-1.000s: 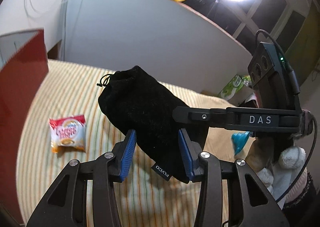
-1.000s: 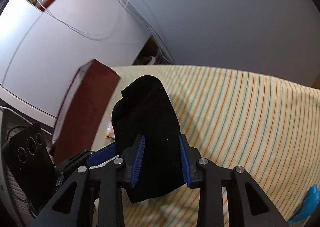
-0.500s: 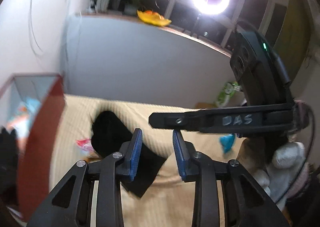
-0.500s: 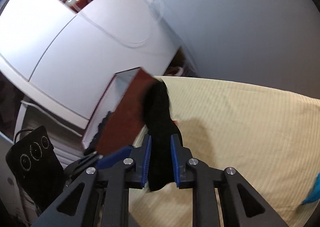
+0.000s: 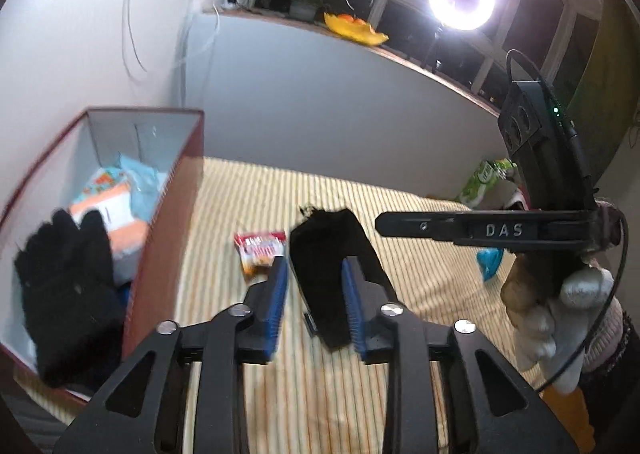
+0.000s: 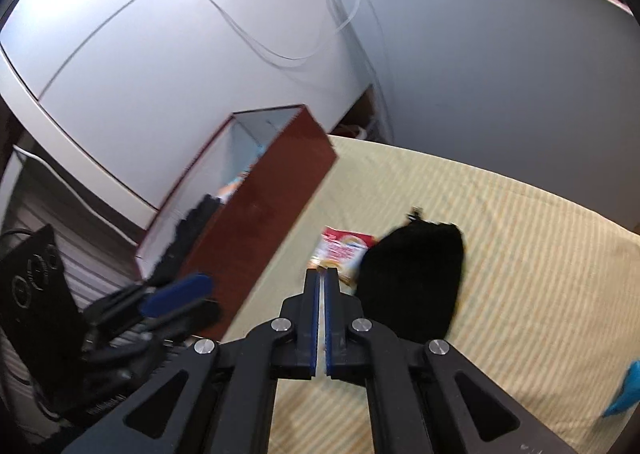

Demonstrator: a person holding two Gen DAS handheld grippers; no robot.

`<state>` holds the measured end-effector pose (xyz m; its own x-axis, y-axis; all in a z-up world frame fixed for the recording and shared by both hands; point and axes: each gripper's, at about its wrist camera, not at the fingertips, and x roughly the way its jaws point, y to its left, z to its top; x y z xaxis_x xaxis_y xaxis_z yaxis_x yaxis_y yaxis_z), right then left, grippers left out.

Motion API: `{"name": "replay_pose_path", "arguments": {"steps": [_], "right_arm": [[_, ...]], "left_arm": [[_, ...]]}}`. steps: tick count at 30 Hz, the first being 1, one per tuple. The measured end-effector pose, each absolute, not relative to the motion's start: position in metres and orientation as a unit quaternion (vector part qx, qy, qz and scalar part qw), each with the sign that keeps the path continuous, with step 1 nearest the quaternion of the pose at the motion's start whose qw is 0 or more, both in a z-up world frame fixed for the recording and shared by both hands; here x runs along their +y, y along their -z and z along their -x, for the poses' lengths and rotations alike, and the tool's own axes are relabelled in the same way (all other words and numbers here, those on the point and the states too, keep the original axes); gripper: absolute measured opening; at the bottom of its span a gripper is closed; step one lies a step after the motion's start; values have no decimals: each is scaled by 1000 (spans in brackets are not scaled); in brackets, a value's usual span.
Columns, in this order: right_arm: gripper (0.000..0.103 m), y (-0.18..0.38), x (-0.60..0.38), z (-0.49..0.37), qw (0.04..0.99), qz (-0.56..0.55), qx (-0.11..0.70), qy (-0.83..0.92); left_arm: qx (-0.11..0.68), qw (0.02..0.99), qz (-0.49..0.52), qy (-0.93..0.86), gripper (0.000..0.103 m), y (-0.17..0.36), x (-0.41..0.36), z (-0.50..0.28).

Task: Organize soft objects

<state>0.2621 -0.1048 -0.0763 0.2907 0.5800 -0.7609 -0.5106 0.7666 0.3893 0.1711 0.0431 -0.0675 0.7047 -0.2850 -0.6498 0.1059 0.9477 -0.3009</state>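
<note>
Where the left wrist view had the black pouch (image 5: 332,274) filling the frame between the blue pads a second ago, it now lies lower and farther off on the striped bed (image 5: 400,221), just beside a red-and-white snack packet (image 5: 260,250) — apparently let go rather than carried. The left hand-held gripper (image 5: 314,294) stands open, its pads apart on either side of the pouch's image, and I judge it hovers above the cloth without pinching it. To its left, the red box (image 5: 160,238) shows a black glove (image 5: 68,290) draped inside over orange and blue packets; the right tool's arm crosses the frame at right.

From the right wrist view, the change is plainer: the right hand-held gripper (image 6: 321,318), which clasped the pouch (image 6: 416,278) half a second ago, is now closed with only a sliver between its pads and nothing in them. The pouch rests on the bed to its right, near the box (image 6: 256,230) but outside it — so this item seems not yet stowed.
</note>
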Motion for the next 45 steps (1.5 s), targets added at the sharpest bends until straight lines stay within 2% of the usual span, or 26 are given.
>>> {"name": "replay_pose_path", "arguments": {"steps": [1, 2, 3, 4, 5, 6, 8, 22, 32, 34, 38, 40, 43, 45], "right_arm": [[6, 79, -108, -261, 803, -38, 490, -337], [14, 81, -113, -261, 806, -40, 490, -330], [29, 84, -120, -261, 810, -42, 490, -318], [37, 87, -125, -261, 812, -46, 490, -313], [50, 89, -130, -262, 813, -53, 490, -310], [52, 93, -135, -263, 812, -61, 492, -307], [52, 100, -144, -264, 809, -74, 499, -302], [53, 154, -143, -288, 774, -107, 549, -296], [53, 170, -136, -297, 761, -122, 560, -303], [53, 171, -135, -298, 759, -125, 562, -305], [54, 173, -133, -300, 757, -124, 565, -304], [52, 173, -131, -301, 759, -120, 564, -300], [43, 174, -131, -300, 767, -108, 563, -288], [39, 175, -134, -300, 769, -103, 562, -288]], "left_arm": [[373, 913, 125, 106, 45, 71, 42, -172], [380, 909, 135, 106, 55, 78, 41, -174], [384, 905, 143, 114, 56, 82, 39, -175], [388, 902, 148, 120, 56, 86, 37, -174], [397, 898, 147, 124, 56, 92, 32, -177], [401, 896, 144, 126, 57, 95, 30, -179], [412, 890, 141, 136, 63, 103, 23, -183], [461, 863, 150, 143, 63, 147, 2, -220], [472, 852, 166, 153, 63, 163, 2, -233], [472, 851, 166, 159, 60, 165, 0, -234], [464, 859, 151, 154, 43, 162, -7, -234], [460, 863, 145, 152, 41, 159, -8, -234], [454, 870, 125, 143, 33, 154, -9, -233], [458, 868, 128, 145, 32, 157, -8, -236]]}}
